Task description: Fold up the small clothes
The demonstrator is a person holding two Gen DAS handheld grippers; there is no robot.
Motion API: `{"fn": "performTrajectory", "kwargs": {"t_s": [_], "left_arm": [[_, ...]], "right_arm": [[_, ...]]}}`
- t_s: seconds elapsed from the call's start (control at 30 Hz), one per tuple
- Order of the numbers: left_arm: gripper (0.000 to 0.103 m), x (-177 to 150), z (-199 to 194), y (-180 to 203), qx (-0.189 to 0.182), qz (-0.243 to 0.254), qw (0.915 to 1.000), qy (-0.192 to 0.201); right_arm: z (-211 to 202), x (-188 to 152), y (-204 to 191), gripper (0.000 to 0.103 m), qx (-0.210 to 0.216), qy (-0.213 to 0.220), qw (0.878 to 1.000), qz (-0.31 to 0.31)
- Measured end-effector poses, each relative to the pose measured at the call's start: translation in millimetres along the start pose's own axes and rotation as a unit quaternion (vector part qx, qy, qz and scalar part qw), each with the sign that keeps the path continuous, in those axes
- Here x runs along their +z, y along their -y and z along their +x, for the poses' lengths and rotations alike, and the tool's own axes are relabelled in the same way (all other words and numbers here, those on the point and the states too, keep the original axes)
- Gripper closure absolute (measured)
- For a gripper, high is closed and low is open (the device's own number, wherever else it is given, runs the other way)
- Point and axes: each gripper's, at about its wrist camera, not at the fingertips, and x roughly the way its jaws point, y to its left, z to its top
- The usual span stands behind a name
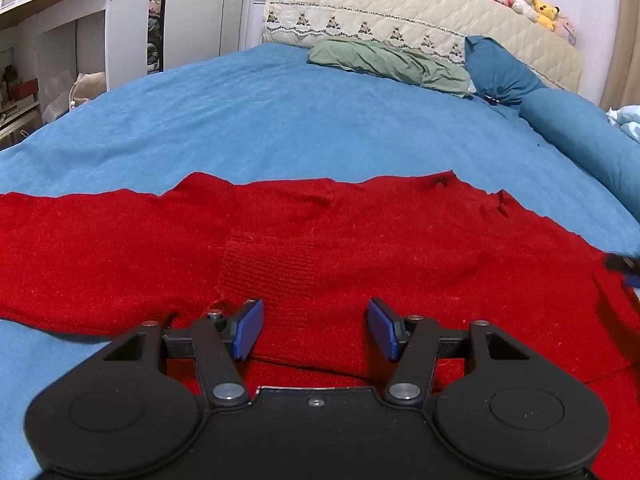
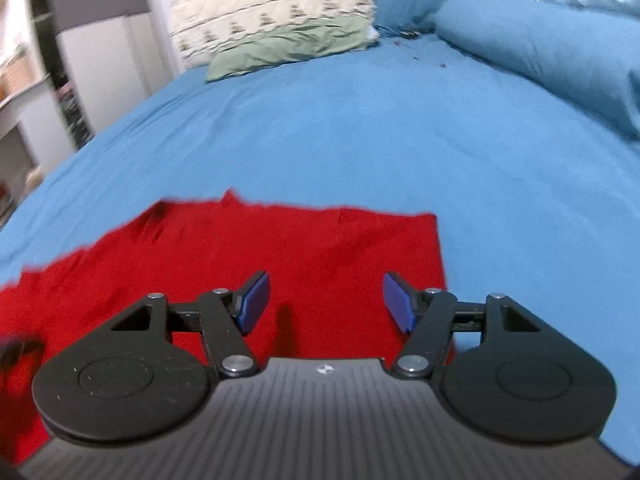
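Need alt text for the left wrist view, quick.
The open left gripper hovers empty over a red knitted garment spread flat on a blue bedspread. A green pillow lies by the quilted headboard.

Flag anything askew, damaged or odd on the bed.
The red sweater lies spread but rumpled, with puckers near its far right edge and a wavy far hem. No damage or spill is visible. The green pillow is creased.

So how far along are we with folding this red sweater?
Early to midway. The red sweater lies flat on the blue bedsheet, a ribbed cuff already laid across its body. Nothing is in hand: left claw and right claw both stand open above it. The remaining folds are left.
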Motion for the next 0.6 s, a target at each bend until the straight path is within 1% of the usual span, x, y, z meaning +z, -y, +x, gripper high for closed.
{"fn": "performTrajectory", "kwargs": {"t_s": [0.07, 0.1, 0.13, 0.27, 0.3, 0.37, 0.4, 0.47, 0.5, 0.53, 0.57, 0.6], "left_arm": [[0.041, 1, 0, 1, 0.001, 0.003, 1.0, -0.002], [0.041, 1, 0, 1, 0.0, 0.003, 1.0, -0.003], [0.041, 1, 1, 0, -0.001, 0.004, 1.0, -0.004], [0.041, 2, 0, 0, -0.002, 0.003, 1.0, -0.007], [0.041, 4, -2, 1, -0.004, 0.0, 0.9999, -0.009], [0.037, 7, -13, 2, -0.017, -0.009, 0.9998, -0.008], [0.035, 10, -23, 3, -0.023, -0.01, 0.9997, -0.002], [0.03, 15, -43, 8, -0.019, -0.003, 0.9997, 0.011], [0.029, 20, -55, 11, -0.011, 0.003, 0.9998, 0.016], [0.024, 24, -68, 13, -0.006, 0.005, 0.9997, 0.024], [0.017, 29, -82, 14, -0.005, 0.006, 0.9994, 0.034], [0.013, 34, -99, 14, -0.008, 0.005, 0.9988, 0.047]], "right_arm": [[26, 5, 7, 0.024, -0.03, -0.017, 0.999, 0.003], [33, 4, 12, 0.024, -0.035, -0.01, 0.999, 0.0], [35, 4, 14, 0.024, -0.035, 0.003, 0.999, -0.005], [28, 3, 12, 0.024, -0.045, 0.009, 0.999, -0.013], [20, 2, 8, 0.024, -0.048, 0.012, 0.999, -0.017], [4, 6, 0, 0.023, -0.039, 0.025, 0.998, -0.032], [-15, 6, -7, 0.022, -0.032, 0.037, 0.998, -0.042], [-45, 8, -19, 0.018, -0.022, 0.054, 0.997, -0.057], [-63, 9, -26, 0.012, -0.018, 0.062, 0.996, -0.065], [-81, 9, -33, 0.004, -0.018, 0.071, 0.994, -0.075], [-96, 9, -42, 0.0, -0.02, 0.079, 0.993, -0.086], [-113, 9, -51, 0.0, -0.019, 0.087, 0.991, -0.1]]}}
